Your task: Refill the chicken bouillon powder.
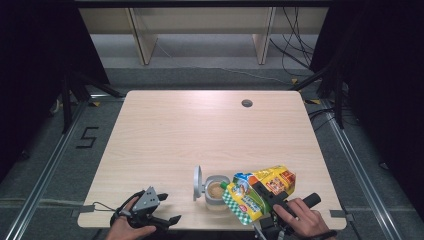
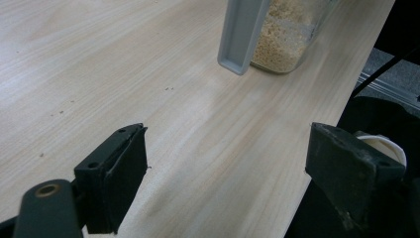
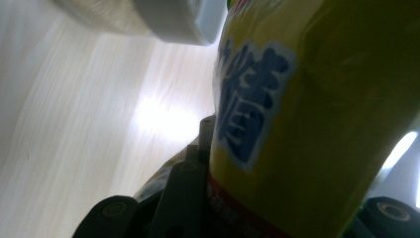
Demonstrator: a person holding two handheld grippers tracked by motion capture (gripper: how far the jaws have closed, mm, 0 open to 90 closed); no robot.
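Observation:
A clear container (image 1: 216,194) of light brown granules stands near the table's front edge, its grey flip lid (image 1: 198,183) standing open on the left. My right gripper (image 1: 267,196) is shut on a yellow snack bag (image 1: 260,189), which lies tilted with its green-checked end at the container's rim. In the right gripper view the yellow bag (image 3: 307,114) with blue characters sits against one black finger (image 3: 190,191). My left gripper (image 1: 169,210) rests open at the front left edge. Its jaws (image 2: 228,158) stand wide apart over bare wood, aimed at the container (image 2: 287,34) and lid (image 2: 242,34).
The wooden table (image 1: 200,130) has a small round cable hole (image 1: 247,103) at the back right. Its front edge runs just under both hands. Dark floor, rails and cables surround it, with shelving legs behind.

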